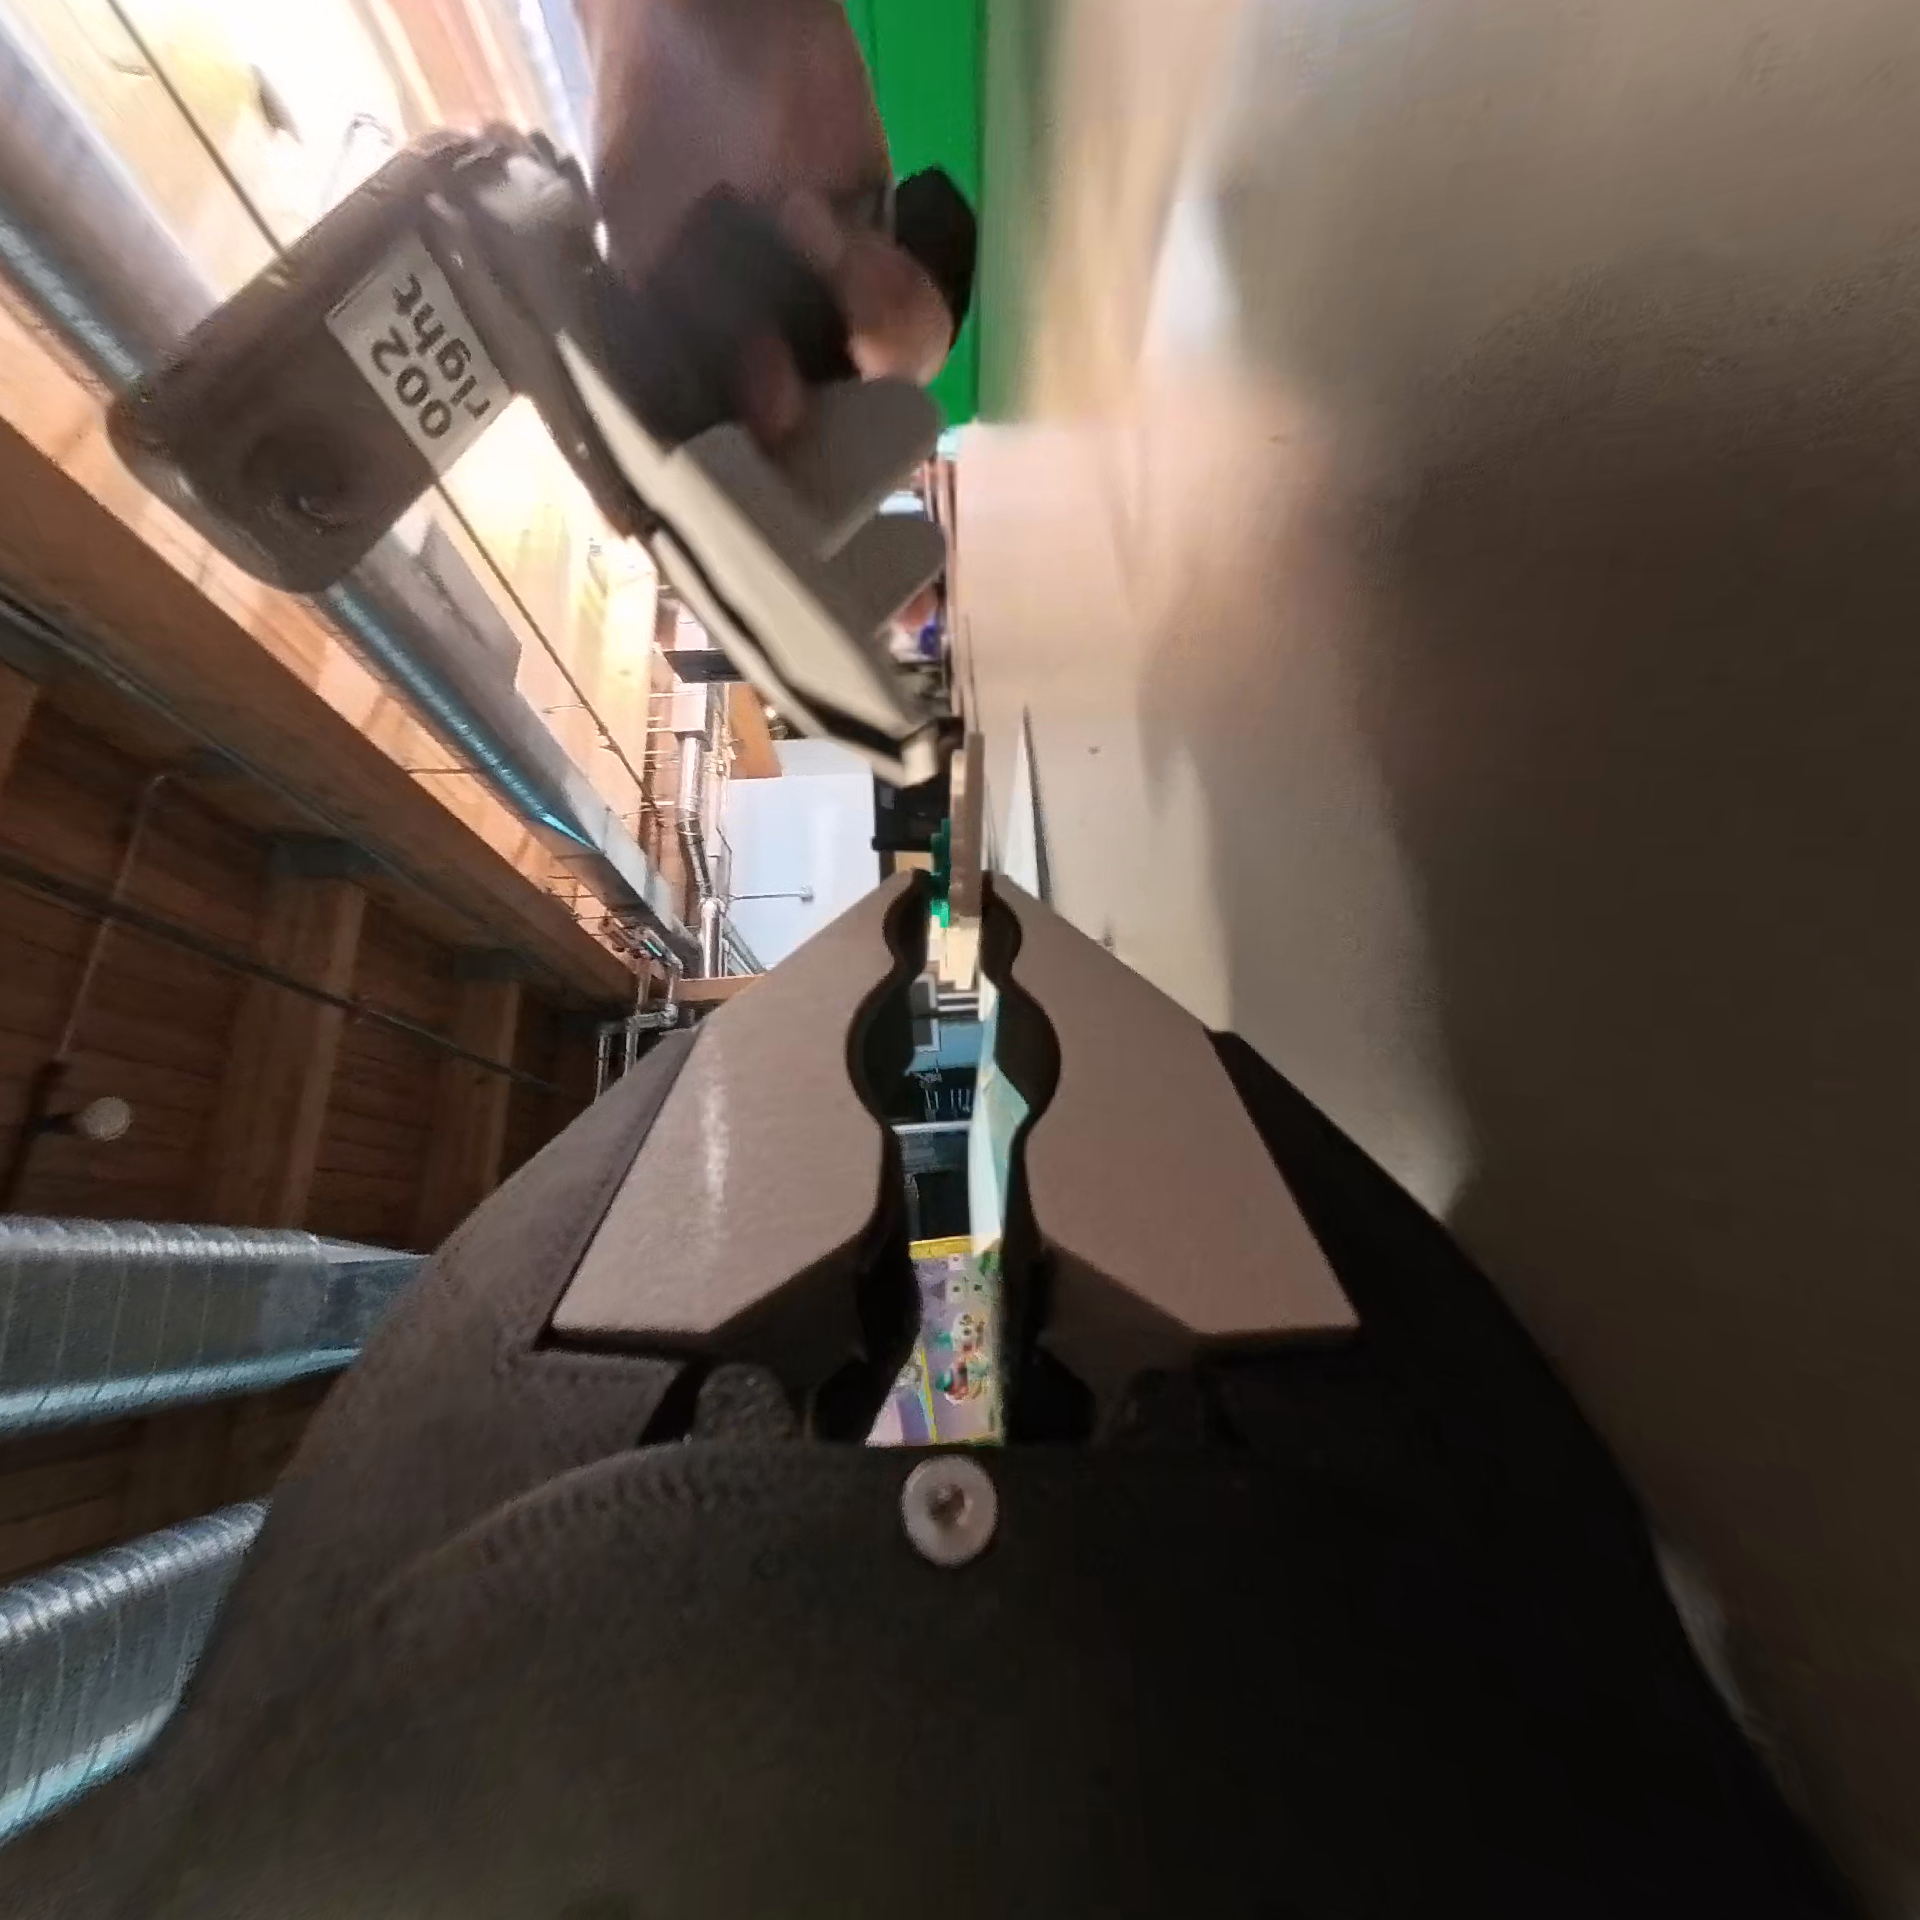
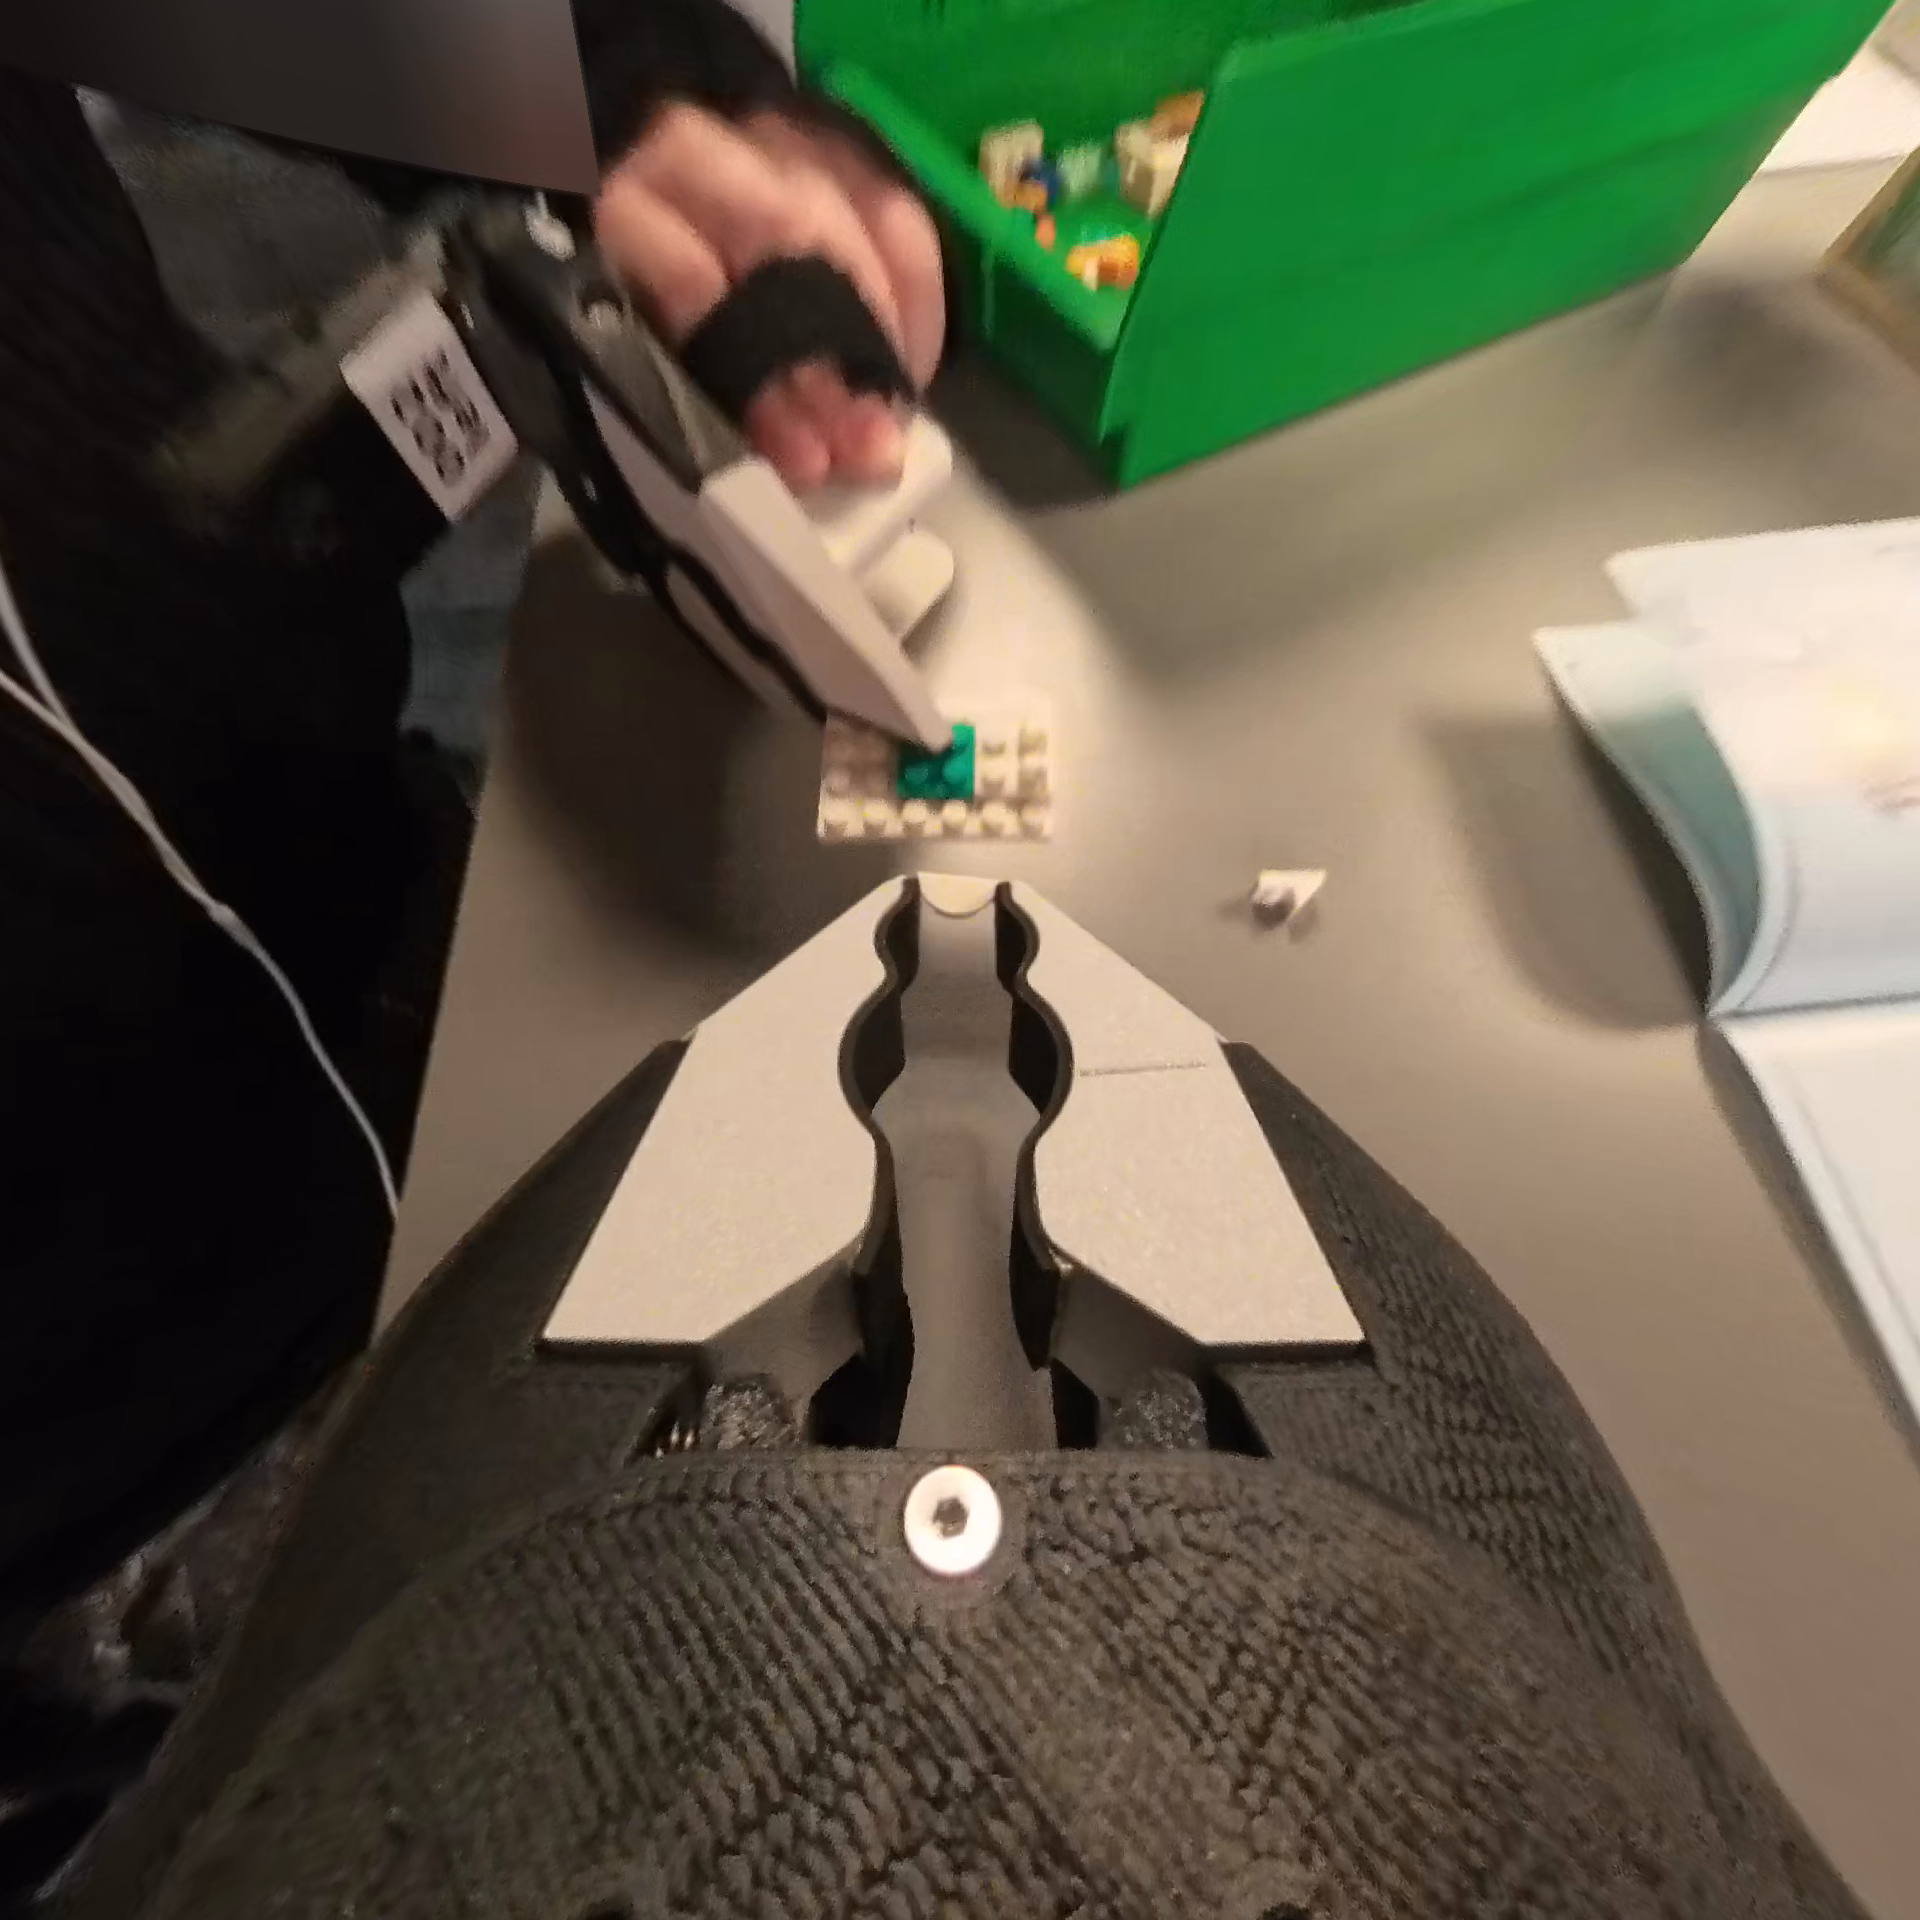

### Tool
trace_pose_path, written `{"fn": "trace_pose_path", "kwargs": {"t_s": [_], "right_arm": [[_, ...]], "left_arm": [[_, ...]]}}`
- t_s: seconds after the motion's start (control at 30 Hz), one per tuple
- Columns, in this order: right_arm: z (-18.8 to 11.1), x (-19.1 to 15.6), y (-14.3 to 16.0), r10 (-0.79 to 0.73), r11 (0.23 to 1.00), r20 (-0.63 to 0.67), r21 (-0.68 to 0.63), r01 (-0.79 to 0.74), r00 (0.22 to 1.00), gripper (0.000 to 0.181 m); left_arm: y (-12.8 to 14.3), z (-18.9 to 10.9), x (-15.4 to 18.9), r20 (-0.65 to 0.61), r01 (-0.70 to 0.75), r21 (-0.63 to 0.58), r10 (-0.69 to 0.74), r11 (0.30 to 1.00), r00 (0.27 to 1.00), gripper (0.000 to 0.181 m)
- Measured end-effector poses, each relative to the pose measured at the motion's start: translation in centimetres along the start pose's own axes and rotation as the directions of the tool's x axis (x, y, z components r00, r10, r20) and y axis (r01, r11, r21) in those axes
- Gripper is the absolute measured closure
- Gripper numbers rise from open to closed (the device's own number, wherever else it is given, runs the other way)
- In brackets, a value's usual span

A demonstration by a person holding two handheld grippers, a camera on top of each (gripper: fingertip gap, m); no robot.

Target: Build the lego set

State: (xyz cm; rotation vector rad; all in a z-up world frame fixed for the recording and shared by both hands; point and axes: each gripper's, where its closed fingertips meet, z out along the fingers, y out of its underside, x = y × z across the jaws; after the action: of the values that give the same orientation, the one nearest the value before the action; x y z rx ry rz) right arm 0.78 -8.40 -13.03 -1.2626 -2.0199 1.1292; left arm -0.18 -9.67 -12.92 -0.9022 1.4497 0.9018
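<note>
A light grey studded plate (image 2: 940, 824) carries a teal brick (image 2: 935, 775). In the left wrist view the plate (image 1: 968, 831) stands edge-on with the teal brick (image 1: 940, 912) against it. My left gripper (image 1: 951, 896) is shut on the edge of this plate and brick. In the right wrist view the left gripper (image 2: 928, 734) comes in from the upper left. My right gripper (image 2: 951, 889) is just in front of the plate, pinching a small pale round piece (image 2: 953, 896). In the left wrist view the right gripper (image 1: 917, 764) sits close beside the plate. I cannot tell whether the plate rests on the table.
A green bin (image 2: 1351, 291) with loose bricks stands at the back. An open instruction booklet (image 2: 1787, 790) lies to the right. A small white piece (image 2: 1285, 900) lies on the grey table (image 2: 1351, 1091) between plate and booklet. A person's dark sleeve fills the left.
</note>
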Motion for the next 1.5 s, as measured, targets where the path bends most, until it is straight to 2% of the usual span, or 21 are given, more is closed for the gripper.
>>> {"fn": "trace_pose_path", "kwargs": {"t_s": [0.13,0.23,0.53,1.2,1.4,1.5], "right_arm": [[-0.1,0.0,-1.8,-0.047,0.999,-0.011,-0.01,0.047,0.999,0.169],[0.3,-0.5,-2.6,-0.028,0.999,0.021,-0.025,0.029,0.999,0.168],[0.8,-0.1,-1.9,-0.012,0.991,0.014,-0.13,0.014,1.0,0.168],[0.8,-0.2,-1.8,-0.005,0.99,-0.003,-0.142,0.004,1.0,0.164],[0.4,-0.5,-2.4,-0.022,0.995,-0.021,-0.1,0.02,1.0,0.152],[-0.4,-0.2,-2.6,-0.148,0.986,-0.087,-0.087,0.141,0.985,0.137]], "left_arm": [[-0.6,-0.4,-0.6,0.038,-0.008,0.035,0.007,0.999,0.999,0.174],[-1.2,-0.7,-1.1,0.07,-0.015,0.06,0.01,0.998,0.998,0.174],[-0.8,-0.6,-1.2,0.071,0.002,0.044,-0.005,0.999,0.997,0.174],[-1.1,-0.7,-1.2,0.078,-0.002,0.054,-0.002,0.999,0.997,0.174],[-0.9,-0.6,-1.3,0.08,0.007,0.047,-0.011,0.999,0.997,0.174],[-0.8,-0.6,-1.5,0.083,0.026,0.045,-0.03,0.999,0.996,0.174]]}}
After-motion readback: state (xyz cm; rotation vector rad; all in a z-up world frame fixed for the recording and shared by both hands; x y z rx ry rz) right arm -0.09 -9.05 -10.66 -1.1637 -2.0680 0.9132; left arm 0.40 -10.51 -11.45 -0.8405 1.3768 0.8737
